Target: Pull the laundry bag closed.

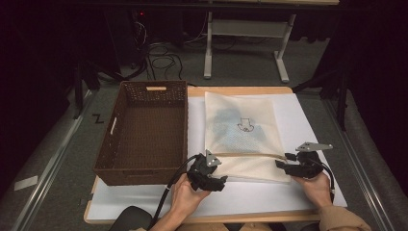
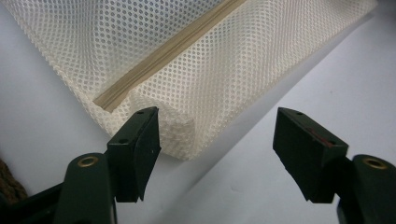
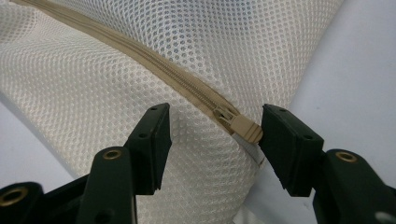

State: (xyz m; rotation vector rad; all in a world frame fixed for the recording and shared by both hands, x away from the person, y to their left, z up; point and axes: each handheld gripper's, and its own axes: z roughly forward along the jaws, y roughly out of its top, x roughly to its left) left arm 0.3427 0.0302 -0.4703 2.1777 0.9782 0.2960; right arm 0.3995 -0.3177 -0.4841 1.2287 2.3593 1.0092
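A: Entry. Where does the mesh bag point(image 1: 240, 137) lie?

B: Flat on the white mat point(image 1: 298, 120) that covers the desk point(image 1: 231, 90), just right of the brown wicker basket point(image 1: 144, 132). Its near end faces me. A tan zipper point(image 1: 250, 155) runs across that end from side to side. A small dark drawing shows near the bag's middle, with a bluish patch behind the mesh.

A: Left side?

B: My left gripper point(image 1: 208, 174) is at the bag's near left corner. In the left gripper view its fingers point(image 2: 137, 149) stand wide apart, holding nothing. The left one touches or nearly touches the folded corner of the mesh bag point(image 2: 196, 84); I cannot tell which. The right one is over bare mat, apart from the cloth. The zipper point(image 2: 163, 51) ends just above that corner.

A: Right side?

B: My right gripper point(image 1: 293, 167) is at the bag's near right corner. In the right gripper view its fingers point(image 3: 149, 144) are also spread, gripping nothing. The zipper pull point(image 3: 243, 127) sits between them, just beside the right one; contact I cannot tell. Mesh bulges up under the gap.

A: Basket contents?

B: None visible inside; the bag is wholly outside it.
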